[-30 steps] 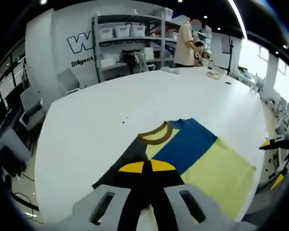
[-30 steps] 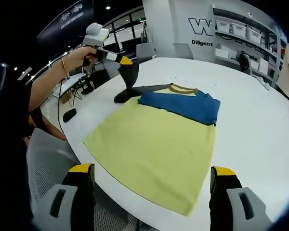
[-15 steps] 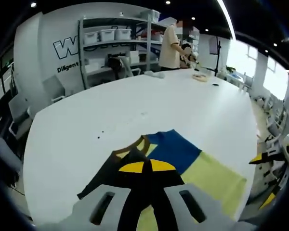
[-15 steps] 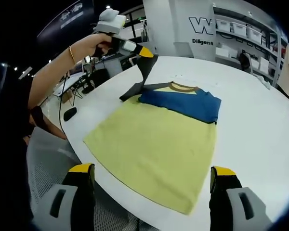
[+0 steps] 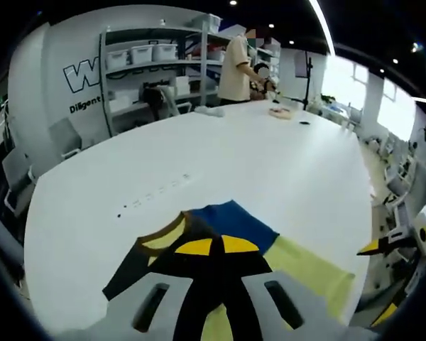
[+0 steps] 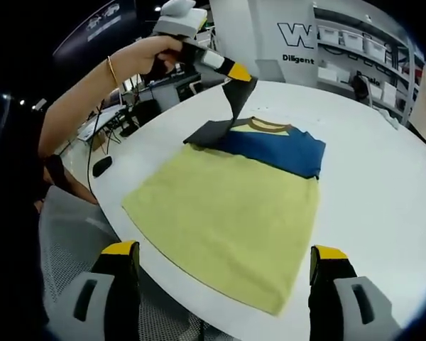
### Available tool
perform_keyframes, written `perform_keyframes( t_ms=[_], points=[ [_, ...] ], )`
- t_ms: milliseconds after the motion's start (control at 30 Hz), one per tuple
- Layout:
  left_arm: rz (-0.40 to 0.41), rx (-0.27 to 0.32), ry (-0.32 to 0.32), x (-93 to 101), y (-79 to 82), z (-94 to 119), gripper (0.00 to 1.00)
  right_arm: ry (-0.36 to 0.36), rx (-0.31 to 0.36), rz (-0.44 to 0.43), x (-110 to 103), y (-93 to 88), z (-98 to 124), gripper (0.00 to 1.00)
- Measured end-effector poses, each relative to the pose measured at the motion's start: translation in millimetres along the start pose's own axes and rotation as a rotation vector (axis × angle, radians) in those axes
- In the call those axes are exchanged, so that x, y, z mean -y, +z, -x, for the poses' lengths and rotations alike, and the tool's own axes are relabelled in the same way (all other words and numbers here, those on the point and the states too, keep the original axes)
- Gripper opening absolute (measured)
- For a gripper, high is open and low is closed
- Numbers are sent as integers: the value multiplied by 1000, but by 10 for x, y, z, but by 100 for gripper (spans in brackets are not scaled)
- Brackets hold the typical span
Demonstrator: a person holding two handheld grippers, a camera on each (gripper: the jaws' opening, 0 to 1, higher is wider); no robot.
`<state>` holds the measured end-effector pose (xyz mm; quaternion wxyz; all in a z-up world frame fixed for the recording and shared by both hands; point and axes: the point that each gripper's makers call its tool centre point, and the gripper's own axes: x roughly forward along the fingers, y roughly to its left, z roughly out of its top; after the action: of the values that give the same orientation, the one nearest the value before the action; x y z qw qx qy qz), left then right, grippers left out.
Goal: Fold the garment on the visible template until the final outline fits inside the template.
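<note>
Shirt [image 6: 231,206] spread flat on the white worktop [image 6: 383,206], yellow body nearest, blue band and collar beyond. Left gripper [image 6: 240,73] clenched on the dark sleeve [image 6: 234,106], lifted above the shirt's far corner. Right gripper [image 6: 224,273] released, jaws wide apart at the worktop's edge.

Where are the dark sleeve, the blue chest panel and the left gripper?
dark sleeve [image 6: 211,132], right gripper view: flat part on the table.
blue chest panel [image 6: 273,149], right gripper view: its middle.
left gripper [image 6: 243,73], right gripper view: yellow tips shut on the sleeve.
</note>
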<state>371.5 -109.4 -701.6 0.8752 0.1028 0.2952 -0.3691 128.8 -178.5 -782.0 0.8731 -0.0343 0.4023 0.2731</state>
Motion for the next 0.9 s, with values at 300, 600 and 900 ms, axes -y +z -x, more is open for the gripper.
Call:
perform_keyframes(
  t_ms=[300,600,900],
  points=[
    [3,-29,-21,150,-18,-204,2,8,-9,6,-26,-10,-16,99],
    [-22,-63,-36,286,-116,-458,2,9,-14,11,-20,-13,-21,99],
    [-36,-85,-55,494,-307,-722,2,1,-7,-6,28,-49,-2,99]
  ],
)
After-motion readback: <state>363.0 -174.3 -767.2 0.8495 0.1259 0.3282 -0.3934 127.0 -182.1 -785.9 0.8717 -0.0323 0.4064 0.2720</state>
